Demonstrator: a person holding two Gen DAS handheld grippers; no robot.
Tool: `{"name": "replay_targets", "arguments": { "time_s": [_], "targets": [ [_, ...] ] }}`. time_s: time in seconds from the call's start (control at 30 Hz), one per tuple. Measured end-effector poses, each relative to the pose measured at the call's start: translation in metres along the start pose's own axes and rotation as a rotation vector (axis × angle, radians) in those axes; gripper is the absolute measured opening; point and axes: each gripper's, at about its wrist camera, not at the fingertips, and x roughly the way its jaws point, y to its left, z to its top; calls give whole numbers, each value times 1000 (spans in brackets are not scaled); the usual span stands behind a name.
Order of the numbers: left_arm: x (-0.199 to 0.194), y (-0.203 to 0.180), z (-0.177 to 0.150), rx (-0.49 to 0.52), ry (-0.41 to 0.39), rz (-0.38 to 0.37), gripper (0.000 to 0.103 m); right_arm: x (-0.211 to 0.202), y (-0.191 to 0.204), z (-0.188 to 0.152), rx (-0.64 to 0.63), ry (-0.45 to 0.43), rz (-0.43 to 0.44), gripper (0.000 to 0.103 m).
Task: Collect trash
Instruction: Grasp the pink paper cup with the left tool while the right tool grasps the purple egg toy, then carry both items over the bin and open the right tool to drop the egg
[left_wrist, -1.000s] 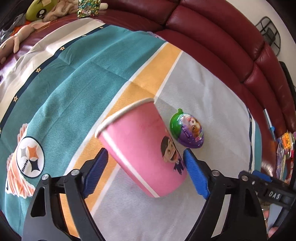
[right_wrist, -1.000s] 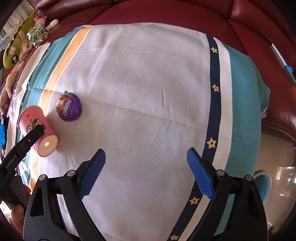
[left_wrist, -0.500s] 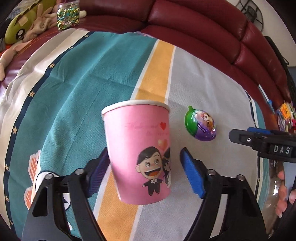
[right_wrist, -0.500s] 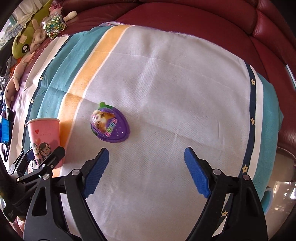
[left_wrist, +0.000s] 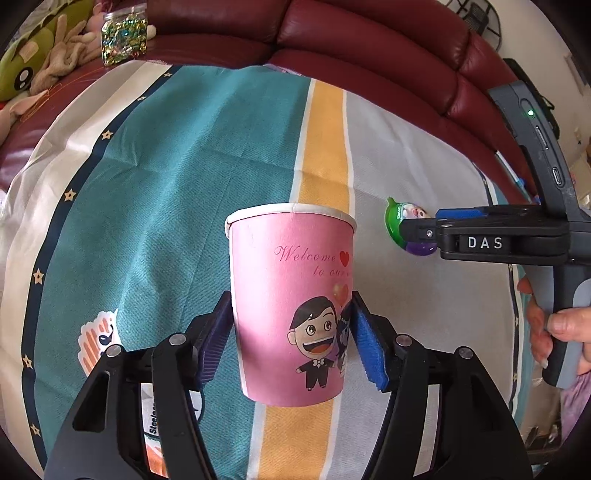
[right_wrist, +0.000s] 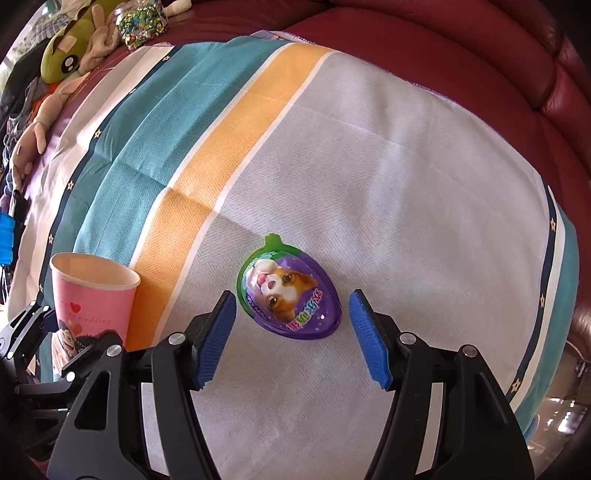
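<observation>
A pink paper cup with a cartoon couple stands upright in my left gripper, whose blue pads press its sides. The cup also shows in the right wrist view, mouth up and empty. A purple and green egg-shaped toy package with a dog picture lies on the striped blanket. My right gripper is open, its pads on either side of the egg's near end, not touching it. In the left wrist view the egg is partly hidden behind the right gripper.
The blanket covers a dark red leather sofa. Plush toys and a clear jar of glittery bits sit at the far left end. The sofa's edge drops off at the right.
My left gripper closed on the cup and turned it from lying tilted to upright. My right gripper moved left and forward until the egg sits between its open pads.
</observation>
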Motion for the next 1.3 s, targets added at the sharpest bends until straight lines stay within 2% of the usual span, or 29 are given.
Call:
{"name": "replay_targets", "arguments": {
  "time_s": [0.07,0.27,0.33,0.4,0.43,0.6,0.67,0.7,0.77,0.9,1.13,1.3],
  "targets": [
    [0,4,-1,-6,-3,-6,67,5,4,2,-24,-4,-20,62],
    [3,8,3,-4,-10,5,69,14,12,4,-63,-21,-56,60],
    [5,7,4,-7,-7,5,70,11,14,2,-69,-36,-75,56],
    [7,5,4,-2,-9,7,71,11,15,-2,-69,-20,-76,54],
    [8,4,5,2,-11,10,71,9,15,-5,-64,-22,-68,48],
    [12,-2,4,20,-7,16,71,-4,8,-21,-18,-34,-54,48],
    [11,-6,2,36,-19,22,69,-10,4,-28,-3,-39,-43,48],
    [10,-8,2,46,-25,27,62,-15,2,-31,5,-43,-40,48],
    [8,-13,0,63,-35,36,61,-24,-5,-41,21,-51,-30,48],
    [0,-28,-6,103,-47,46,59,-40,-19,-57,58,-62,-21,49],
    [-17,-63,-21,170,-55,17,59,-65,-45,-92,132,-90,-5,49],
    [-28,-102,-37,241,-54,-15,59,-86,-68,-125,198,-128,11,49]
  ]
}}
